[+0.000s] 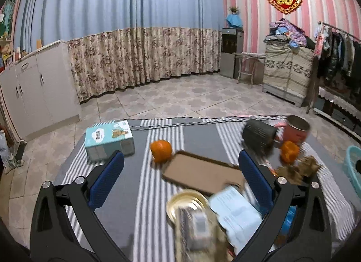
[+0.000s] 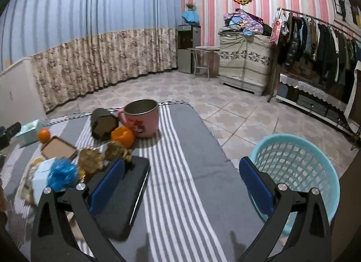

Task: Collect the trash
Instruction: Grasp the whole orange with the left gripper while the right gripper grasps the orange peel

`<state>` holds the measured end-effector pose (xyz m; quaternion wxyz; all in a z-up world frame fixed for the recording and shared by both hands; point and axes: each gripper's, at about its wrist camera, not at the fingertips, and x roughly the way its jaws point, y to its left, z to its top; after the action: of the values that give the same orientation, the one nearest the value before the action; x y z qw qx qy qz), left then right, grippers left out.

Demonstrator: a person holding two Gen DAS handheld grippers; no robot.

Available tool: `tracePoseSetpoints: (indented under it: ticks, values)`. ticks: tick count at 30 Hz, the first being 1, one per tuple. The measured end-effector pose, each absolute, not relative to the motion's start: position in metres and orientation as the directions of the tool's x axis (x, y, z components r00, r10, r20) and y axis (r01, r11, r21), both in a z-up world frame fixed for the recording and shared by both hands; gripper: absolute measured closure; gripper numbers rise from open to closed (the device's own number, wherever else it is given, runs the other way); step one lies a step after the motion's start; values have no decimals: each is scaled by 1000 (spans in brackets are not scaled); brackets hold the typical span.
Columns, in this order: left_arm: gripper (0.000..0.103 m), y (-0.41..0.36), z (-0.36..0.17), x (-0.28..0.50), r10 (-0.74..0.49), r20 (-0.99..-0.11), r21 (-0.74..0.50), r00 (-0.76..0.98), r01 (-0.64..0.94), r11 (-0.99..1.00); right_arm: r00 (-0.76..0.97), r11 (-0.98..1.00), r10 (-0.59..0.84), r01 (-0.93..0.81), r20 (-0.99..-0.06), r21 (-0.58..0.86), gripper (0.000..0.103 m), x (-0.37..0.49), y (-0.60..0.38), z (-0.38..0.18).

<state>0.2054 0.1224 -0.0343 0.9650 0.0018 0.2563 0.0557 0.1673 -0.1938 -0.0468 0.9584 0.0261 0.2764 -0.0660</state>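
My left gripper point(image 1: 180, 180) hangs open over the striped tablecloth point(image 1: 144, 194), nothing between its blue pads. Below it lie a blurred gold lid point(image 1: 187, 203), a white paper point(image 1: 237, 212) and a flat brown tray point(image 1: 203, 175). Crumpled brown paper point(image 1: 300, 169) and an orange peel point(image 1: 290, 151) sit to its right. My right gripper point(image 2: 181, 185) is open too, above bare cloth beside a black flat pad point(image 2: 121, 192). Left of it are brown paper wads point(image 2: 90, 160), a blue crumpled wrapper point(image 2: 62, 175) and the orange peel point(image 2: 123, 135). A light blue basket point(image 2: 295, 165) stands off the table's right edge.
A pink mug point(image 2: 142, 117) and a dark ribbed cylinder point(image 2: 103, 123) stand at the far side of the table. A whole orange point(image 1: 160, 150) and a teal box point(image 1: 109, 139) sit far left. Tiled floor, curtains, a white cabinet and a clothes rack surround the table.
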Motion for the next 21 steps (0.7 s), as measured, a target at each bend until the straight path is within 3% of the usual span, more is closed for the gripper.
tracePoseSetpoints:
  ticks: [6, 15, 21]
  values:
    - [5, 144, -49, 258, 88, -548, 29, 832, -86, 996, 821, 986, -159, 162, -548, -45, 4, 206, -184, -50]
    - [6, 172, -98, 321, 81, -669, -9, 739, -117, 993, 800, 989, -99, 146, -592, 32, 4, 238, -187, -66]
    - [33, 178, -118, 341, 45, -720, -33, 693, -99, 995, 792, 991, -99, 133, -603, 13, 4, 246, -179, -72]
